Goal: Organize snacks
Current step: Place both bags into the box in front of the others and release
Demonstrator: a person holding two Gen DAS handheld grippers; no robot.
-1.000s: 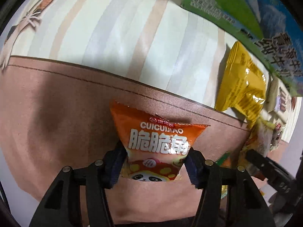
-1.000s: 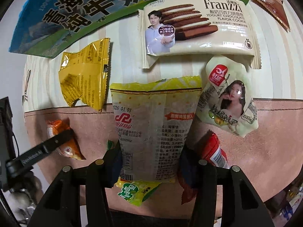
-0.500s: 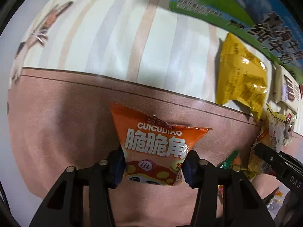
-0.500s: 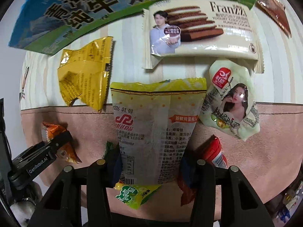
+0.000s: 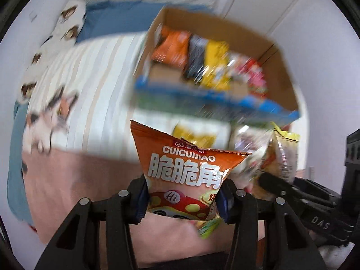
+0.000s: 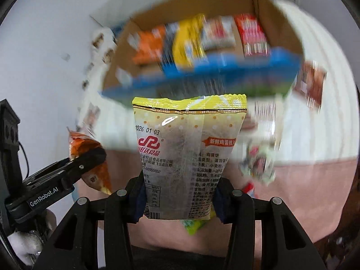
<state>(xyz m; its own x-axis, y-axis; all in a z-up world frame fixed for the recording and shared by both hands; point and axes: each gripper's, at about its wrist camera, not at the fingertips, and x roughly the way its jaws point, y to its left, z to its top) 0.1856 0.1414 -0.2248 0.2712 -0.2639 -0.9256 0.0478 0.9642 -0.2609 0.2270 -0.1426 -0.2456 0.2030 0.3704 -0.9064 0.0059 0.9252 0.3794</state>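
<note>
My left gripper [image 5: 181,201] is shut on an orange snack bag [image 5: 184,168] and holds it up above the bed. My right gripper [image 6: 180,199] is shut on a pale yellow cookie bag [image 6: 186,148], also lifted. An open cardboard box [image 5: 281,72] with a blue and green front stands ahead, with several snack packs inside; it shows blurred in the right wrist view too as the cardboard box [image 6: 276,15]. In the right wrist view the left gripper [image 6: 90,157] with the orange snack bag [image 6: 81,144] is at the left. The right gripper's finger [image 5: 292,191] shows at the right in the left wrist view.
A bed with a striped sheet [image 5: 94,78] and a pink blanket [image 5: 78,180] lies below. Loose snack packs remain on it: a yellow pack [image 5: 193,135], a green-white pack [image 6: 261,159], a brown pack [image 6: 310,83]. A cat-print pillow [image 5: 69,20] lies at the far left.
Both grippers have risen with their bags off the bed and tilted up, so the open cardboard box with its packs has come into view. The background is now motion-blurred.
</note>
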